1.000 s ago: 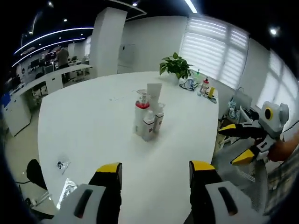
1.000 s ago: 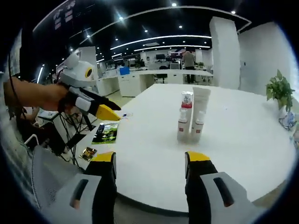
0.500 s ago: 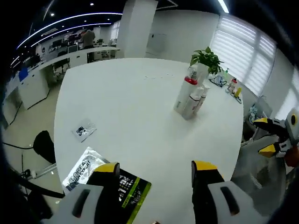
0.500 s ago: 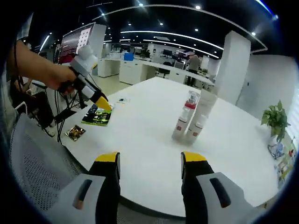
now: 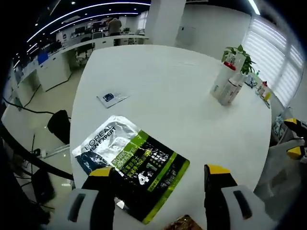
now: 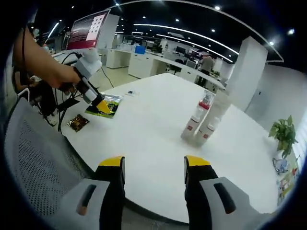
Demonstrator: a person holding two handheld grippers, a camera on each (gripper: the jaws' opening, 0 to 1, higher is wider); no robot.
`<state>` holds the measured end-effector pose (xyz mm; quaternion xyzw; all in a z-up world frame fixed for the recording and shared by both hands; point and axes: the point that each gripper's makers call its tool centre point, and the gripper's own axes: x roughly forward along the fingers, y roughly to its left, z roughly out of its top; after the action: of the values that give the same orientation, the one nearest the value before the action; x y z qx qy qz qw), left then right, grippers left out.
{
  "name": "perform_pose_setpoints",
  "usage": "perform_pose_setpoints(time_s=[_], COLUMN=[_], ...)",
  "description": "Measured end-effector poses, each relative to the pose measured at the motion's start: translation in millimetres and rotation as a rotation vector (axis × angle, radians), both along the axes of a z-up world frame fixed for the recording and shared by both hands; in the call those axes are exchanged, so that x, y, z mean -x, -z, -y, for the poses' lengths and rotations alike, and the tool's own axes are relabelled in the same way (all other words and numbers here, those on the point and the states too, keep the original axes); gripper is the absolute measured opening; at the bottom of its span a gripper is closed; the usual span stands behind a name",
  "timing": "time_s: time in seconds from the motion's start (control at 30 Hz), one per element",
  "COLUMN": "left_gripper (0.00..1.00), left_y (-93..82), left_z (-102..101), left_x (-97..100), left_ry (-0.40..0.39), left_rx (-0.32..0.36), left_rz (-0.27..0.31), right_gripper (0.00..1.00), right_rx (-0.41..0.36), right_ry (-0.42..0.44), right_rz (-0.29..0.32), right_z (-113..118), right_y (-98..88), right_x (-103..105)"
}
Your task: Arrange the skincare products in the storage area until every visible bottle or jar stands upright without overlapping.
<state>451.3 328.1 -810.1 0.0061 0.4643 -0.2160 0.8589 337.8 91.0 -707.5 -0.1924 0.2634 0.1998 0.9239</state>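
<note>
Several skincare products (image 5: pixel 225 84) stand upright in a tight cluster on the white round table (image 5: pixel 158 91): a clear-capped bottle with a red collar (image 6: pixel 200 112), a tall white tube (image 6: pixel 217 111) and small white bottles (image 6: pixel 207 133). My left gripper (image 5: pixel 159 171) is open, hovering over a black and green L'Oreal sachet pack (image 5: pixel 136 160) near the table edge, far from the cluster. A hand holds that left gripper (image 6: pixel 100 105) above the pack (image 6: pixel 109 102) in the right gripper view. My right gripper (image 6: pixel 154 163) is open with nothing between its jaws, short of the table edge; its yellow tips (image 5: pixel 293 139) show at the right.
A small flat sachet (image 5: pixel 111 97) lies further in on the table, and a brown packet (image 6: pixel 77 122) sits near the edge. A potted plant (image 5: pixel 238 52) and small items stand at the far side. A grey mesh chair back (image 6: pixel 38 163) is in front of the table.
The left gripper has swung away from the bottle cluster toward the table edge, so the sachet pack now lies under its jaws. The bottles have not moved.
</note>
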Motion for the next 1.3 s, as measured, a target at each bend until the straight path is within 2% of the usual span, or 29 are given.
perform_pose_setpoints(time_s=[0.13, 0.17, 0.23, 0.27, 0.37, 0.43, 0.47, 0.53, 0.57, 0.6, 0.7, 0.83, 0.97, 1.03, 1.13, 1.17, 1.3], left_gripper=[0.84, 0.86, 0.98, 1.0, 1.0, 1.0, 1.0, 1.0, 1.0, 1.0, 1.0, 1.0, 1.0, 1.0, 1.0, 1.0, 1.0], left_y=[-2.9, -2.8, -7.7, -11.4, -11.3, -2.0, 2.2, 4.9, 10.6, 12.3, 8.8, 15.1, 15.8, 16.2, 16.5, 15.6, 15.6], left_z=[15.3, 11.6, -1.0, -6.6, -15.2, -25.3, -30.7, -34.0, -37.2, -39.4, -33.9, -32.5, -32.4, -24.8, -7.0, -0.3, 27.8], left_x=[-9.4, -13.7, -26.2, -31.4, -37.5, -36.2, -37.3, -42.1, -38.6, -38.6, -44.7, -45.6, -49.1, -51.0, -48.5, -51.9, -46.4], left_ry=[-0.016, -0.056, -0.128, -0.186, -0.266, -0.325, -0.338, -0.351, -0.365, -0.374, -0.399, -0.415, -0.399, -0.355, -0.235, -0.223, -0.072], left_rx=[0.036, 0.012, -0.044, -0.053, -0.06, -0.093, -0.113, -0.118, -0.13, -0.139, -0.102, -0.107, -0.134, -0.134, -0.162, -0.138, -0.129], left_rz=[0.019, 0.025, 0.094, 0.116, 0.112, 0.059, 0.045, 0.054, 0.007, -0.004, 0.002, -0.024, 0.001, 0.015, 0.019, 0.038, 0.049], right_gripper=[0.46, 0.46, 0.46, 0.46, 0.45, 0.44, 0.42, 0.41, 0.41, 0.41, 0.41, 0.4, 0.4, 0.4, 0.39, 0.39, 0.39], right_rx=[0.004, 0.005, 0.009, 0.012, 0.014, 0.034, 0.05, 0.047, 0.045, 0.046, 0.061, 0.066, 0.085, 0.088, 0.097, 0.101, 0.11], right_ry=[-0.007, -0.007, -0.011, -0.014, -0.013, -0.009, -0.01, -0.008, -0.009, -0.009, -0.007, -0.002, 0.001, 0.004, 0.004, -0.001, -0.016], right_rz=[-0.01, -0.012, -0.016, -0.015, -0.013, -0.008, -0.002, 0.004, 0.011, 0.017, 0.015, 0.019, 0.015, 0.019, 0.023, 0.019, 0.018], right_z=[0.0, 0.1, 0.0, 0.0, 0.7, 3.8, 5.7, 5.8, 5.3, 5.1, 6.1, 7.5, 9.9, 10.9, 11.7, 11.2, 9.0], right_y=[2.9, 3.4, 4.3, 4.3, 4.4, 4.1, 3.3, 2.2, 1.4, 0.9, 3.3, 3.6, 6.1, 5.9, 5.5, 6.7, 7.6], right_x=[0.7, 0.8, 1.6, 1.7, 1.4, 1.0, 0.6, 0.9, 0.2, -0.3, -0.7, -1.6, -1.1, -1.4, -1.3, -0.7, 0.4])
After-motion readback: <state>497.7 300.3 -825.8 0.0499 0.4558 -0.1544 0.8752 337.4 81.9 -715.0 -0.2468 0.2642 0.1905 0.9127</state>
